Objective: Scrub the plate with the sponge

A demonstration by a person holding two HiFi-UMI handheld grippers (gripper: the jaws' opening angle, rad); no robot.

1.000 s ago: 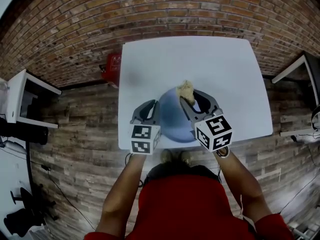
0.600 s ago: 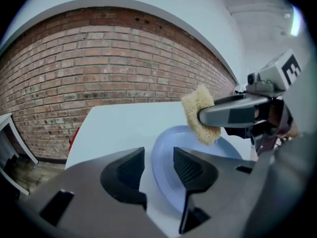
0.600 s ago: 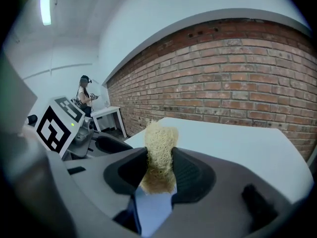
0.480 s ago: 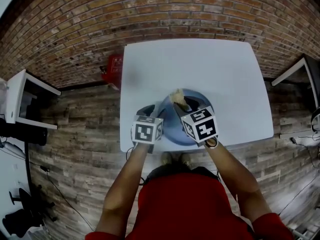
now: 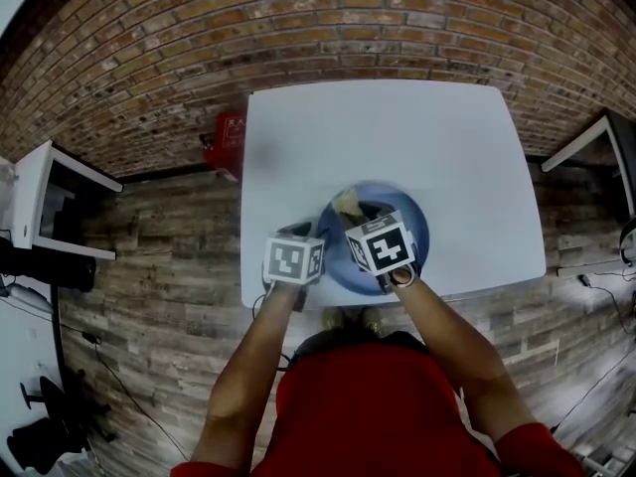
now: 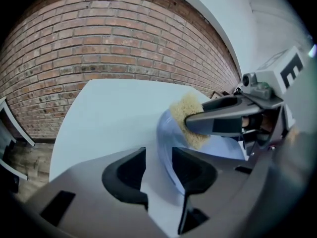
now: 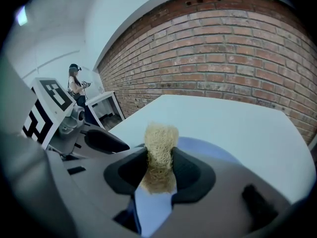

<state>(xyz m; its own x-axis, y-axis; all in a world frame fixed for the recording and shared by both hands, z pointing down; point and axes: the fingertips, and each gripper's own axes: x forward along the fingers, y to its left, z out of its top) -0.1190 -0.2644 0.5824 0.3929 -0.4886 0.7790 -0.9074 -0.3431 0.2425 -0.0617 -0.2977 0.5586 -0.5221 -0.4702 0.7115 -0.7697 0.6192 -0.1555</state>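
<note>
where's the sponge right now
The sponge is pinched between the fingers of the right gripper, over the blue plate near the person's edge of the white table, toward the plate's left in the head view.

1. A white, square-topped desk stands on a wooden plank floor.
2. A blue plate lies on it, close to the near edge, about midway along.

Bright, even light; strong fisheye bending with dark, blurred corners throughout.
</note>
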